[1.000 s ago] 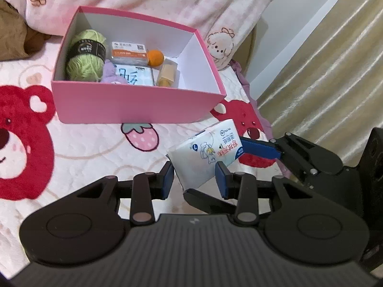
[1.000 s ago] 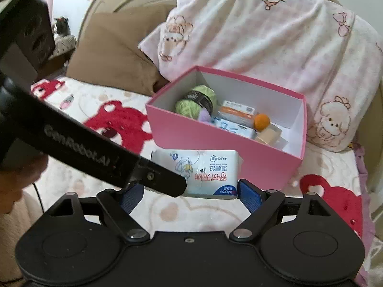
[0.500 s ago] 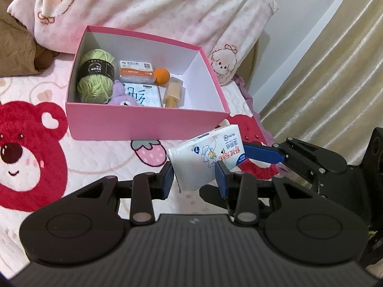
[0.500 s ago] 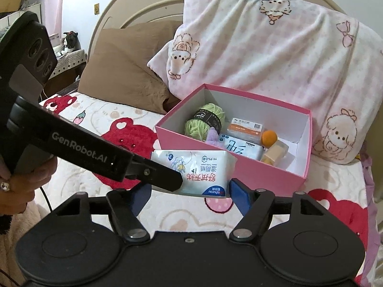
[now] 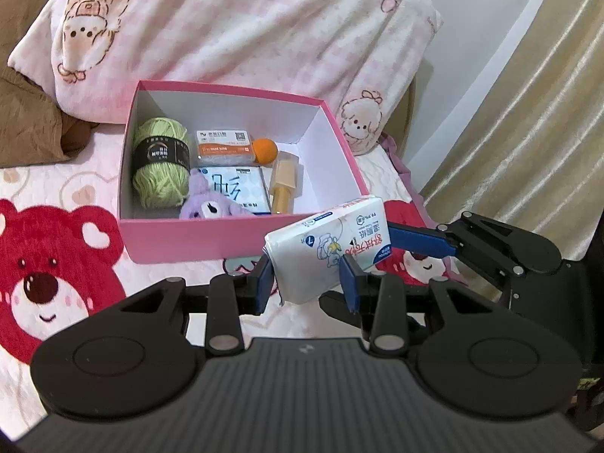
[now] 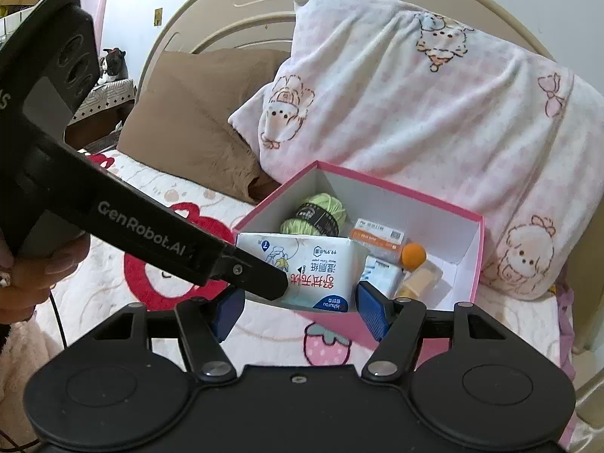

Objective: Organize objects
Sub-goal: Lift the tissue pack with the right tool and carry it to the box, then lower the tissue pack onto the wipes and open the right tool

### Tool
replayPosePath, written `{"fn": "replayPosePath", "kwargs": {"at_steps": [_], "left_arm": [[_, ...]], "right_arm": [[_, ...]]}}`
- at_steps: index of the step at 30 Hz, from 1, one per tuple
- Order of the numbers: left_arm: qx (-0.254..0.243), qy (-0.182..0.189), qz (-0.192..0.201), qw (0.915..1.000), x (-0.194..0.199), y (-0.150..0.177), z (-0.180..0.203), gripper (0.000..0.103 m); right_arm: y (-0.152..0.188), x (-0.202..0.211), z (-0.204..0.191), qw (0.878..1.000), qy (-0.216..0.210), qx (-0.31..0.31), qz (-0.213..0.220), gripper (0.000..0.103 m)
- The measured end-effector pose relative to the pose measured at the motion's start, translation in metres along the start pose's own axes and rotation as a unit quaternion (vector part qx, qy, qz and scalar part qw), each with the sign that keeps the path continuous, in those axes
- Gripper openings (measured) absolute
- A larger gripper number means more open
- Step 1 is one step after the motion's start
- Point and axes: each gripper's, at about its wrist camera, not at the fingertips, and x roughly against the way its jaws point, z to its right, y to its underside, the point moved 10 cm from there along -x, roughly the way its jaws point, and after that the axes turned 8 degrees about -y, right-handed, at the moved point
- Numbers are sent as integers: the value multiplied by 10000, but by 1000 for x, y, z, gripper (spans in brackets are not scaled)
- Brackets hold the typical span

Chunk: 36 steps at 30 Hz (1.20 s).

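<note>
Both grippers are shut on one white wet-wipes pack [image 5: 332,249], held in the air just in front of the pink box [image 5: 181,238]. My left gripper [image 5: 307,283] clamps its near end between blue pads. My right gripper [image 6: 298,309] clamps its two short ends; the pack also shows in the right wrist view [image 6: 313,271]. The box holds green yarn [image 5: 160,168], an orange-and-white packet [image 5: 224,147], an orange ball [image 5: 264,151], a purple plush [image 5: 211,207], a tissue pack [image 5: 236,187] and a tan bottle [image 5: 285,185].
The box sits on a bed cover [image 5: 45,264] with red bear prints. A pink-white pillow [image 5: 245,26] lies behind the box, a brown pillow [image 6: 188,113] to its left. Beige curtains [image 5: 528,113] hang at the right. The headboard [image 6: 264,0] is behind.
Both grippers have lifted the wipes pack off the bed cover and carried it up and toward the box's near rim. The view of the box interior has opened up.
</note>
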Motion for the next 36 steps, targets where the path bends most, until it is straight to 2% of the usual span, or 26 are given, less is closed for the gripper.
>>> {"fn": "replayPosePath", "kwargs": {"at_steps": [8,13,22,30,36], "left_arm": [[-330,-153,-97,9993,-16,-36,1,37],[-307,-178,-179,9992,-35,-56,-4,37],[-162,-365,-448,9982,-95,-80,-20,37],[142,-456,-617,9970,-142,-86,-41,37],[336,-600,-742,9949,-171,-81,-58,37]], "right_arm": [[-22,-16,23,9998,168,97,-37,69],[-31,-38,33,9997,178,154,-119,69],[-28,-99,73,9977,-124,-443,-495,66],[-14,-144,110,9893,-390,-1082,-894,61],[5,-173,126,9791,-473,-1526,-1256,49]]}}
